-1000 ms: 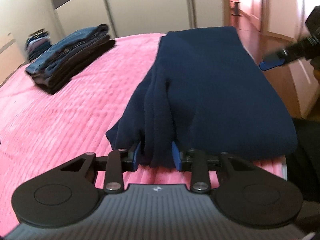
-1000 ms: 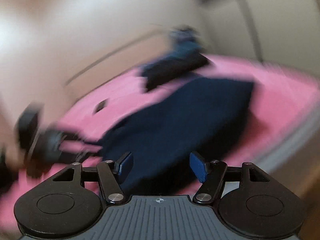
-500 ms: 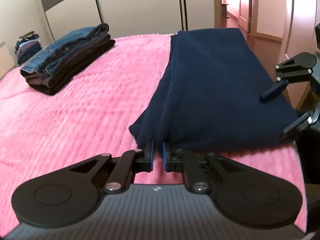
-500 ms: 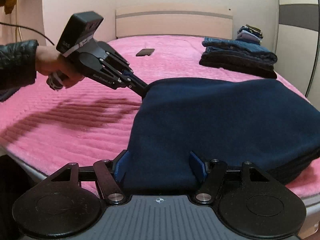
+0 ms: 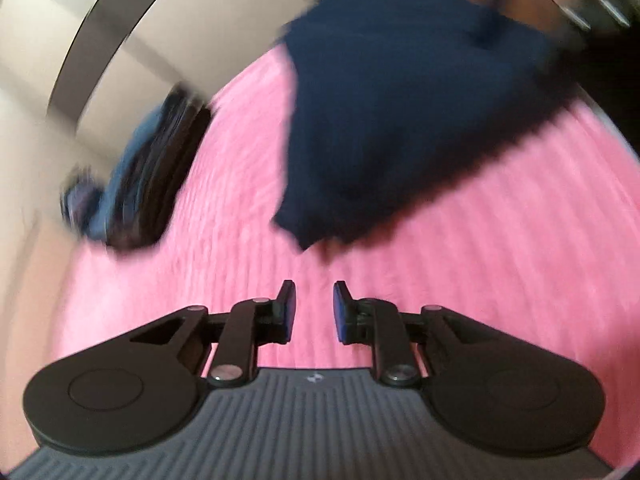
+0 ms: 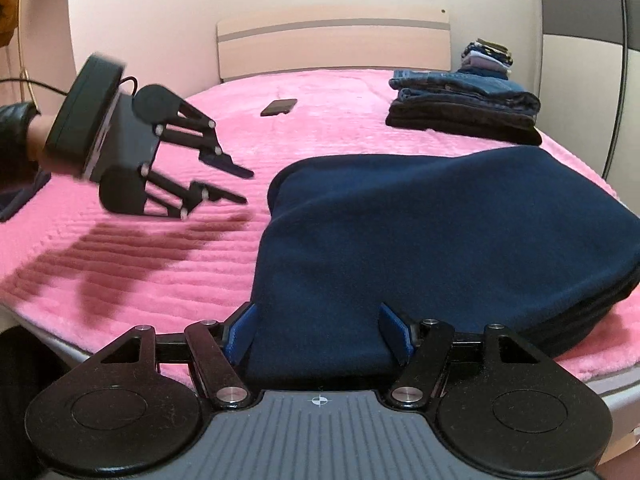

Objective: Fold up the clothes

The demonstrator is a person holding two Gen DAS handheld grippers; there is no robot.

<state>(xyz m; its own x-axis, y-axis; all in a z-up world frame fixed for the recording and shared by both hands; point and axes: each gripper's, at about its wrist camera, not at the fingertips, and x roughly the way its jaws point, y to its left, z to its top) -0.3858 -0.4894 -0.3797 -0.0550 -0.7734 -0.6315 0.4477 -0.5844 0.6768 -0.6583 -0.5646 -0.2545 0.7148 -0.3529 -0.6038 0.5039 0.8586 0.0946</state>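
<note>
A folded navy-blue fleece garment (image 6: 440,240) lies on the pink ribbed plush bed cover (image 6: 160,264), at the near edge of the bed.

The right gripper (image 6: 320,334) straddles the near edge of the navy garment: both blue pads flank a thick fold of the cloth and the fabric fills the gap between them, so the jaws look clamped on it.

The left gripper (image 5: 314,310) hangs over bare pink cover just beside the garment's left corner, clear of the cloth. Its jaws stand a little apart and are opening, with nothing between them. In the right wrist view this gripper (image 6: 240,184) sits left of the garment, tilted on its side, held by a hand (image 6: 38,136) in a black sleeve.

Behind the navy garment, toward the pale wooden headboard (image 6: 332,44), rests a stack of folded jeans (image 6: 464,108). A small dark phone (image 6: 279,107) lies on the cover, left of that stack.
</note>
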